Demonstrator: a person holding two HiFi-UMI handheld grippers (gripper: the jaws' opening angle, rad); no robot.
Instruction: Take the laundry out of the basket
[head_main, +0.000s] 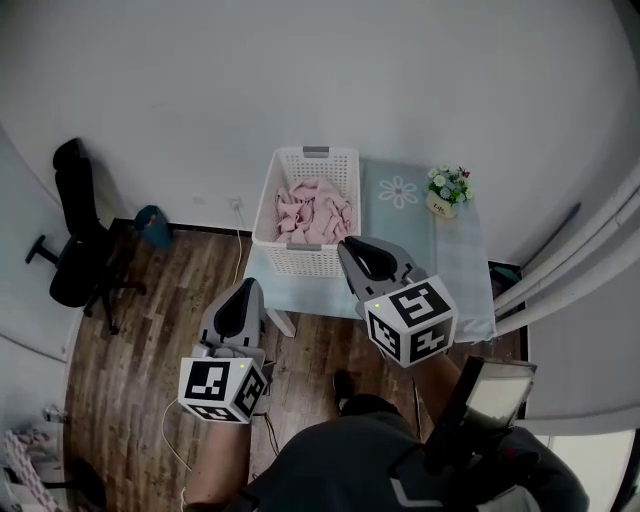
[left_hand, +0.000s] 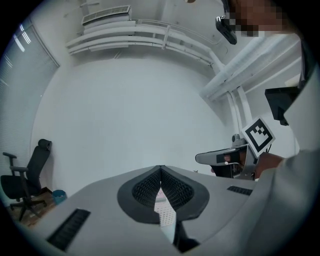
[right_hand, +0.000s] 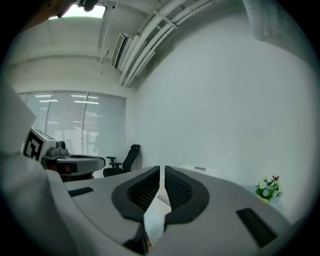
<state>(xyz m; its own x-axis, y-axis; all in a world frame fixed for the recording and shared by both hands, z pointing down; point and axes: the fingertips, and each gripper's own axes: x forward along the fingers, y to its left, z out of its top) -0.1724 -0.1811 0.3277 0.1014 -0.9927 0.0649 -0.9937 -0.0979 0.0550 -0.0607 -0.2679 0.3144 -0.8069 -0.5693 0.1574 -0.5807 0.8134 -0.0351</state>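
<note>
Closed and empty, left gripper (head_main: 240, 298) and right gripper (head_main: 362, 256) hang short of the basket (head_main: 298, 262); next, 1 should open over the laundry (head_main: 313, 210).

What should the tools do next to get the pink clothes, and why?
Probably move the right tool forward over the basket and open it. It and the left tool are both shut and empty, and neither has reached the basket on the table yet. The pink laundry lies piled inside, with nothing touching it.
</note>
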